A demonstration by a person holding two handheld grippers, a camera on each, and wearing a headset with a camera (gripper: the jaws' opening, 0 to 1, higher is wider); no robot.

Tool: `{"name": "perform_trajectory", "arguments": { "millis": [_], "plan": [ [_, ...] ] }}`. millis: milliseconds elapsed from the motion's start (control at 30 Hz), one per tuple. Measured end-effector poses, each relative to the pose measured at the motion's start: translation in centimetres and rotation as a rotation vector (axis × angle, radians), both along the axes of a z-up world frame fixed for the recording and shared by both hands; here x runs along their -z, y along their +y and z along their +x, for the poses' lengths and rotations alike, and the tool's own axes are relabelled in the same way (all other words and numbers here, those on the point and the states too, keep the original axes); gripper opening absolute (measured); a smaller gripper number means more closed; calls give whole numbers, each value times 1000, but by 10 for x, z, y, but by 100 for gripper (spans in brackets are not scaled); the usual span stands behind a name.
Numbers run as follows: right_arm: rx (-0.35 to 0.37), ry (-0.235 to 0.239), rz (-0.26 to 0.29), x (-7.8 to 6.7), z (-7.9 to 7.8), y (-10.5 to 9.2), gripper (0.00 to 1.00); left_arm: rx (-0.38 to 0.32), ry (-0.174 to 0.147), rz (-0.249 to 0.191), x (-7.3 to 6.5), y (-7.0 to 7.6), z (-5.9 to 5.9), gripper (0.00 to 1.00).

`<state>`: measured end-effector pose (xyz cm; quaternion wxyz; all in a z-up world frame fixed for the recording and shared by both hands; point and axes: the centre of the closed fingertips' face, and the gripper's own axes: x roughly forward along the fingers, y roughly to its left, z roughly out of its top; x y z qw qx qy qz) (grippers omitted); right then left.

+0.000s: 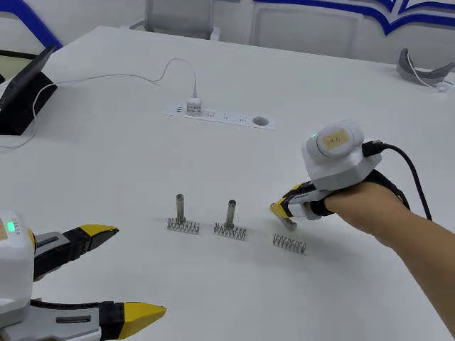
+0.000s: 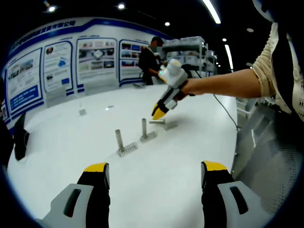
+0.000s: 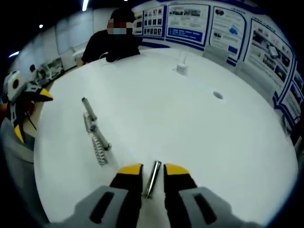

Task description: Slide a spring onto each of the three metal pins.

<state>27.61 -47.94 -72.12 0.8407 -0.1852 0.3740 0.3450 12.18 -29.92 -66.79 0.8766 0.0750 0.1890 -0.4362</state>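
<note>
Okay, one big white bench [image 1: 320,92] carries the lot. At its left edge sits one dark tilted screen [image 1: 21,96]. Toward the far edge lies one white power strip [image 1: 217,115] with one white charger [image 1: 193,106] plugged in, its cable trailing left.

Two grippers in play. The left gripper [image 1: 131,271] hovers over the near left corner, yellow-tipped jaws spread wide with nothing between them. The right gripper [image 1: 283,213] is down near the middle of the bench, jaws pinched onto one metal pin [image 3: 152,178], which runs lengthwise between the tips in the right gripper view.

Pins, count three: that held one, plus the left pin [image 1: 180,207] and the middle pin [image 1: 230,212], both upright side by side in mid-bench.

Springs, three as well, all lying flat on the bench and off the pins. The first spring [image 1: 183,226] lies just on the near side of the left pin's foot. The second spring [image 1: 230,231] lies likewise by the middle pin. The third spring [image 1: 289,244] lies alone, just on the near side of the right gripper's tips.

In the left gripper view, blue-bordered wall panels [image 2: 57,66] carry writing too small to read.
</note>
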Motion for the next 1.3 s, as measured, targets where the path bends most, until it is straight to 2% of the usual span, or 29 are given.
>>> {"name": "perform_trajectory", "arguments": {
  "millis": [333,533,633,1000,1167,1300],
  "plan": [
    [55,54,-2,15,13,-1,15,1,6,1,1,1,0,80],
    [77,88,-1,22,9,-3,12,-3,10,1,3,3,1,80],
    [75,86,0,22,10,-2,11,-2,13,1,3,2,1,80],
    [61,74,-62,21,8,-1,10,8,15,2,4,0,1,79],
    [84,94,-45,21,8,-3,9,10,13,3,3,0,1,79],
    [96,73,-8,15,6,-2,9,8,13,4,3,1,1,79]
  ]
}}
